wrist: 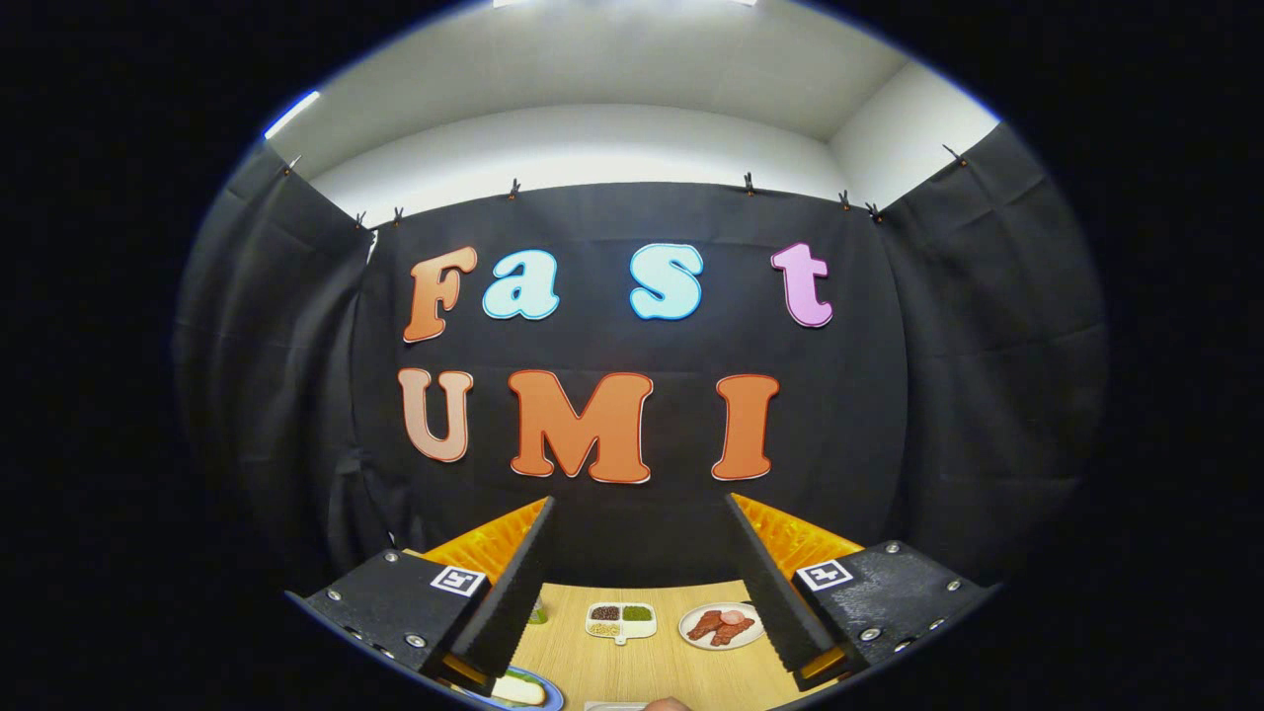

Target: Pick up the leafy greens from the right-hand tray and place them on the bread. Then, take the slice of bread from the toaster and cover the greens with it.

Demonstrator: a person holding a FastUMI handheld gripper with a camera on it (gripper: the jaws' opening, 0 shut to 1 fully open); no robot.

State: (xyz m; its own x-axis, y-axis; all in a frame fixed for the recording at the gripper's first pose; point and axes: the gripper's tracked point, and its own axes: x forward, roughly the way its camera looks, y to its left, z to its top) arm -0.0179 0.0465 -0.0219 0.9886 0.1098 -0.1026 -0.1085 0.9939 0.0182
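1. Gripper view: your gripper (640, 573) is raised and looking at the booth wall, its fingers spread wide with nothing between them.
2. On the table (632, 667), beyond the fingers, a divided dish (621, 619) sits at about 12 o'clock and a plate of meat (721, 625) at 1 o'clock.
3. By the left finger, at 7 o'clock, a blue-rimmed plate (528, 688) holds something pale, perhaps the bread; you cannot tell whether greens lie on it.
4. Progress cannot be judged from here.
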